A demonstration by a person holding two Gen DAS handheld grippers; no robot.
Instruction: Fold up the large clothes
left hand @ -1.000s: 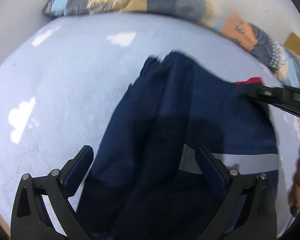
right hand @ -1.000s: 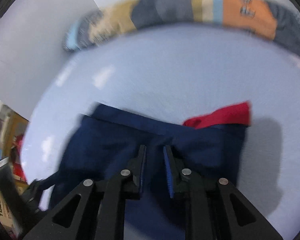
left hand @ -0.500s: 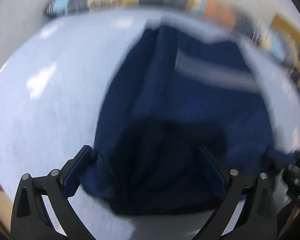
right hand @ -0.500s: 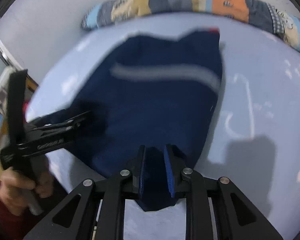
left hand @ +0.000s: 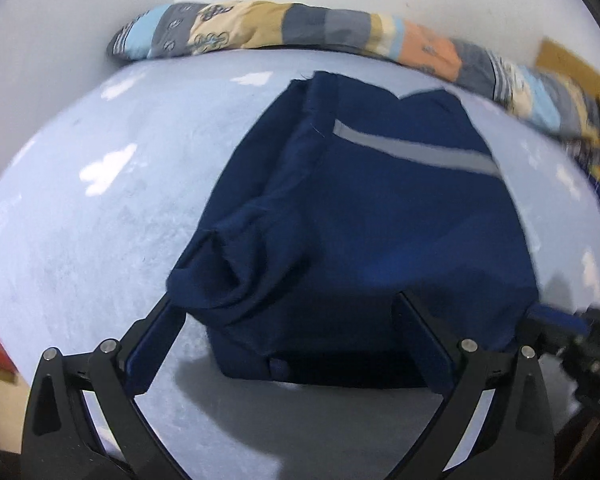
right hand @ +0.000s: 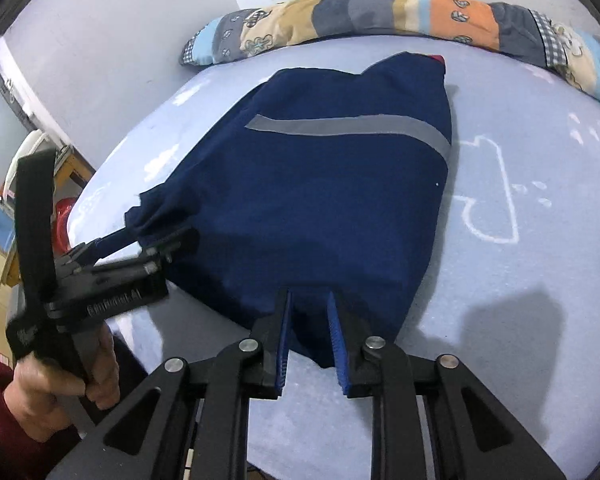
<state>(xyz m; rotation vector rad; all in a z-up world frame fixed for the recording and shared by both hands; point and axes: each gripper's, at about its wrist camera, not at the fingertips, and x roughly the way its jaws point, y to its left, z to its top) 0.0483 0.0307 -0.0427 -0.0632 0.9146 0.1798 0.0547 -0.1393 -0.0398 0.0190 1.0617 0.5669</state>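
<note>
Since a second ago the garment (left hand: pixel 364 216) has been drawn toward both claws, so its near edge now lies at their fingertips, where earlier the right claw stood over its middle and a red lining showed plainly. It is a dark blue piece, folded into a broad slab on the pale blue bed (left hand: pixel 100 208), with a grey stripe (right hand: pixel 352 126) running across its far half. The left claw (left hand: pixel 288 344) is spread wide; its fingers stand on either side of the near left corner of the garment, where a bunched, rolled fold of cloth sits just ahead of the left finger. The right claw (right hand: pixel 308 344) has its blue pads close together and pinches the near right corner of the garment, a tongue of cloth hanging down between them. From the right wrist view the left claw shows off to the left, reaching under the loose left edge of the cloth, gripped by a hand (right hand: pixel 56 384) in a red sleeve. Only a sliver of red lining (right hand: pixel 436 58) peeps out at the far end of the garment. Beyond that, well ahead of both claws, a patchwork bolster (left hand: pixel 284 32) lies along the wall. To the right of the garment, white outline prints mark the sheet.
</note>
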